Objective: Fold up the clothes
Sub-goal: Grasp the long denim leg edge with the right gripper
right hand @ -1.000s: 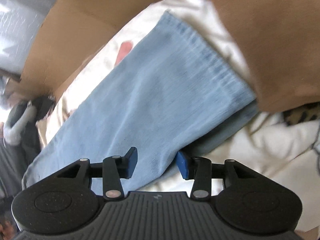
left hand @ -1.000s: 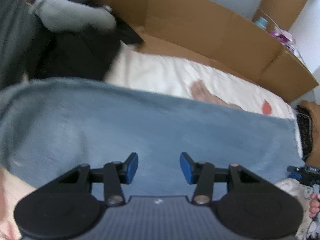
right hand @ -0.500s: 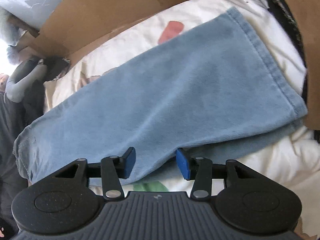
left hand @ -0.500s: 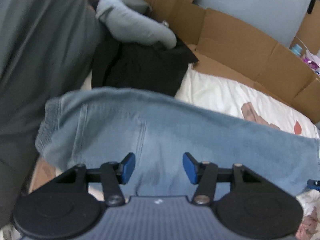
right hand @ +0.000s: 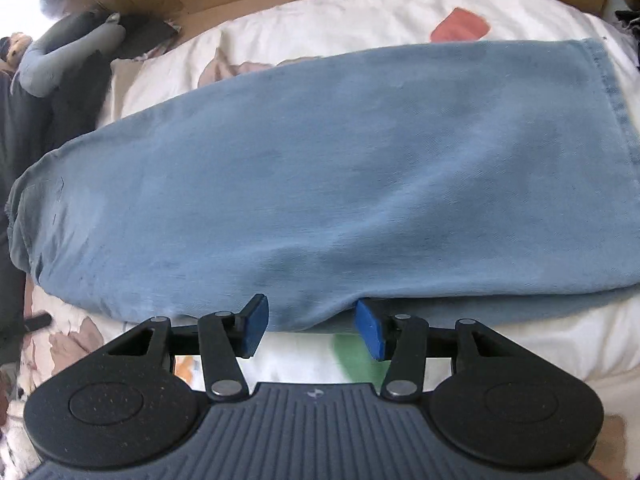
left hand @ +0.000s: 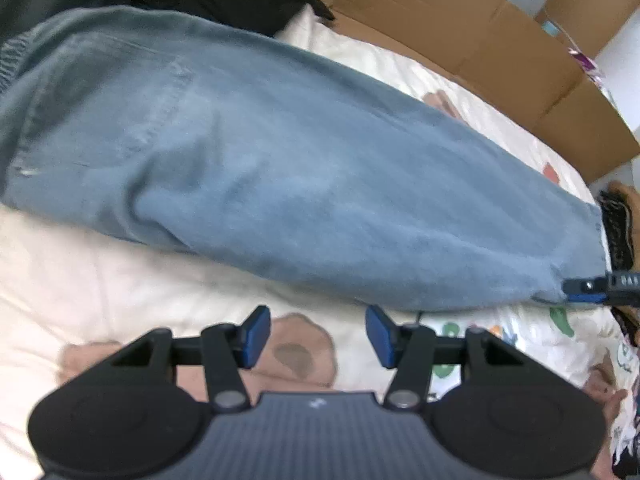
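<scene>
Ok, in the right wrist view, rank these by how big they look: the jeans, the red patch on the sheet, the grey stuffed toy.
1. jeans, filling most of the view
2. grey stuffed toy, far corner, so distance shrinks it
3. red patch, smallest

Blue jeans (right hand: 320,168) flat on printed bedsheet (right hand: 360,20)
</scene>
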Available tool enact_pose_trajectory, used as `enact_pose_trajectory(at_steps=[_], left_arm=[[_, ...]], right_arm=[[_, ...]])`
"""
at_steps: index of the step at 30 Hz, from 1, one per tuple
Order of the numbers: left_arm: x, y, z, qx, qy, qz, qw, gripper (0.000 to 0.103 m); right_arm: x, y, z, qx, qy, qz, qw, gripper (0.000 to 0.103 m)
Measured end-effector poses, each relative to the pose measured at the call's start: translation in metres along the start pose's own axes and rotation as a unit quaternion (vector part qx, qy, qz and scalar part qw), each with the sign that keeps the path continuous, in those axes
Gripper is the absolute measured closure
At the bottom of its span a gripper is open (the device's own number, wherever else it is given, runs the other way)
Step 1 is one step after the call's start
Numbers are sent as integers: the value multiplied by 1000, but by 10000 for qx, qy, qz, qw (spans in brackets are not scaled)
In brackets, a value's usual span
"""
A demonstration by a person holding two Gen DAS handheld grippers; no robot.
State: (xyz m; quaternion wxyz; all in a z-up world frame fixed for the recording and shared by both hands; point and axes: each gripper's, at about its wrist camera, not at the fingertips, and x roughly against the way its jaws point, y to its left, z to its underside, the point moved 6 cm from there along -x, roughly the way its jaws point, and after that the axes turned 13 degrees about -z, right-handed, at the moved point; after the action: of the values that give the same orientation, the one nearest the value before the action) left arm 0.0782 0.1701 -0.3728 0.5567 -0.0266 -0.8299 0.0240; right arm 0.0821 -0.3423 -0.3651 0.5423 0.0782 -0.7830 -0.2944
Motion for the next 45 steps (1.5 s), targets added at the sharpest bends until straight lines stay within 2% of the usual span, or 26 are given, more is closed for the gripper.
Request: enact_pose_trajectory(at_steps=[3, 6, 12, 15, 19, 25, 26, 27, 28, 30, 33, 39, 43, 44, 45], left_arm=[[-11, -4, 9, 211, 54, 251, 9994, 47], [-17, -8, 13, 174, -58, 242, 9995, 47], [-22, -16, 13, 354, -78, 538, 9979, 47], [-23, -17, 12, 493, -71, 690, 9964, 47], [-26, -22, 13, 590, -31, 858, 9946, 47], [-30, -30, 15, 736, 29, 1109, 9911, 47], [-30, -31, 15, 760, 38, 1151, 9904, 46], [-31, -33, 15, 784, 48, 1193, 9897, 46], [-32, -34, 15, 808, 58, 1235, 9890, 46], [-33, -37, 16, 856, 78, 1318, 9875, 46], [-32, -48, 16, 733, 50, 1467, 9864, 45], [-21, -69, 5, 509, -300, 1683, 9840, 45], [-8, -60, -14, 632, -681, 1723, 9807, 45], [-7, -55, -19, 760, -708, 1760, 9789, 45], [-7, -51, -22, 855, -724, 1782, 9776, 45]], right_arm=[[-11, 12, 12, -157, -93, 103, 9998, 48], [-17, 21, 23, -639, -400, -209, 9969, 48], [-24, 34, 36, -1254, -984, -735, 9845, 48], [-39, 44, 36, -1548, -1083, -1126, 9755, 48], [-61, 53, 42, -1747, -1129, -1199, 9708, 48], [-70, 73, 42, -1766, -1046, -1806, 9619, 52], [-69, 75, 41, -1792, -1044, -1872, 9602, 61], [-67, 75, 40, -1822, -1041, -1938, 9583, 78], [-65, 75, 38, -1883, -1051, -1994, 9559, 84], [-62, 75, 36, -2020, -1078, -2102, 9505, 91], [-58, 76, 31, -2117, -1130, -2229, 9449, 97], [-52, 80, 23, -2047, -1189, -2301, 9439, 97], [-51, 82, 20, -1868, -1202, -2319, 9470, 95], [-52, 83, 19, -1782, -1177, -2276, 9500, 92], [-53, 85, 19, -1696, -1144, -2225, 9532, 74]])
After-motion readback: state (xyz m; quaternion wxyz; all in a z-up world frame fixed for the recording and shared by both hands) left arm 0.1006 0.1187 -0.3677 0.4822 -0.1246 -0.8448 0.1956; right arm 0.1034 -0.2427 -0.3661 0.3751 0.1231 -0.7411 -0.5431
